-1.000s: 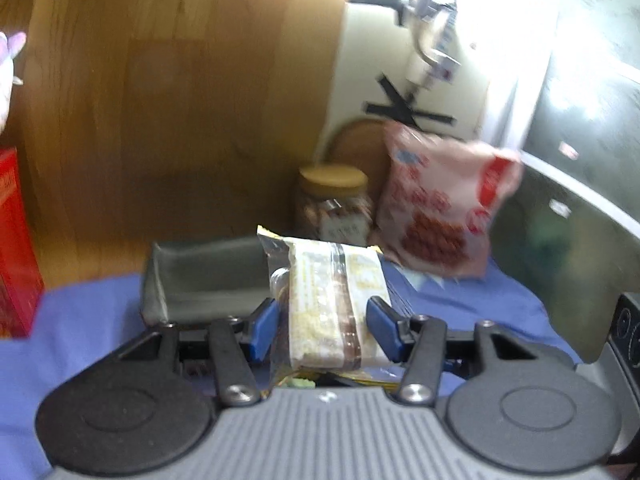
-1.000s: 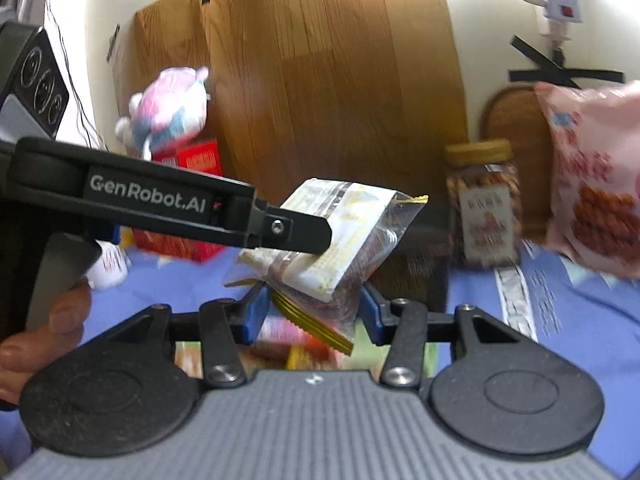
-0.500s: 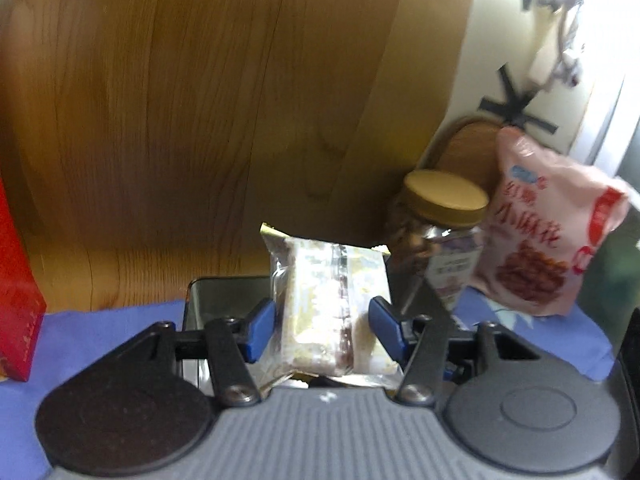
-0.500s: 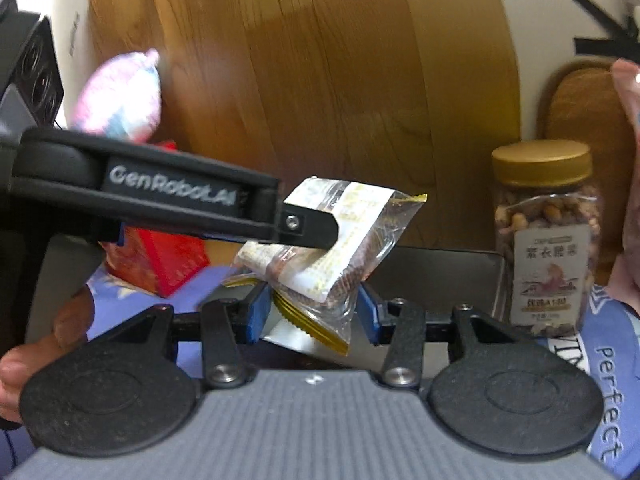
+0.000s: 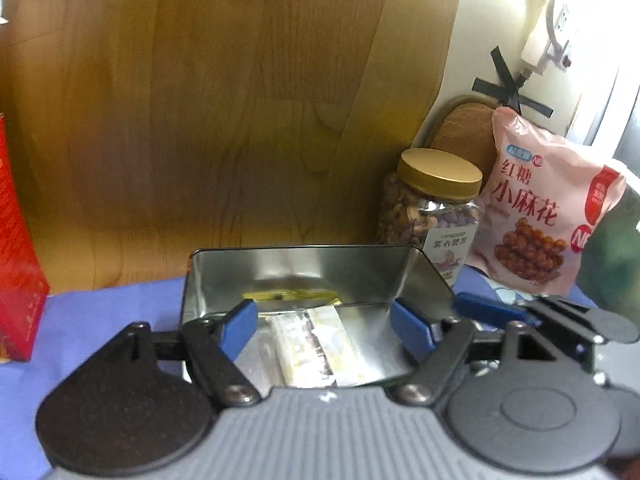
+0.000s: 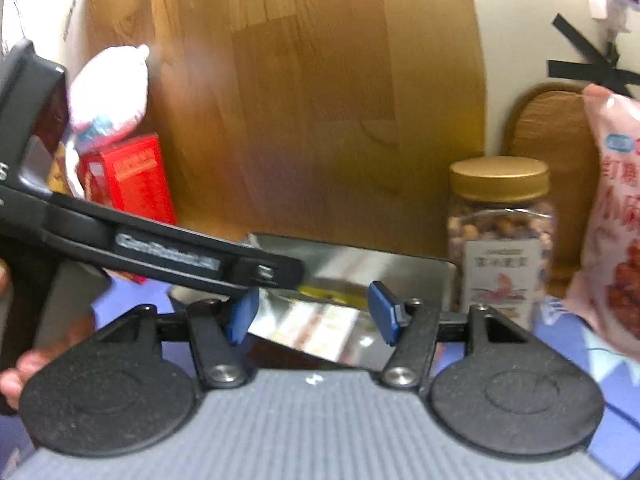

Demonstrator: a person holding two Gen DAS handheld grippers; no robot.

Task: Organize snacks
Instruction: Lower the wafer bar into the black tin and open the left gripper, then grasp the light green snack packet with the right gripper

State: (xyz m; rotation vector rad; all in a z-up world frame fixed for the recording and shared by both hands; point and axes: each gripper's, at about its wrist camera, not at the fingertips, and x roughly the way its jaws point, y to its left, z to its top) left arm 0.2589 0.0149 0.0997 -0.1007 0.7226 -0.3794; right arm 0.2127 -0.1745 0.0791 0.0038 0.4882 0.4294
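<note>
An open metal tin stands on the blue cloth, also in the right wrist view. A clear-wrapped snack bar lies loose inside it, seen blurred in the right wrist view. A yellow wrapper lies behind it in the tin. My left gripper is open and empty over the tin's near edge. My right gripper is open and empty over the tin, with the left gripper's black body crossing in front of it.
A gold-lidded nut jar and a pink snack bag stand right of the tin. A red box stands at the left with a plush toy on top. A wooden board leans behind.
Both grippers opened and let go of the snack packets, which now lie in the tin. Both grippers moved closer over the tin.
</note>
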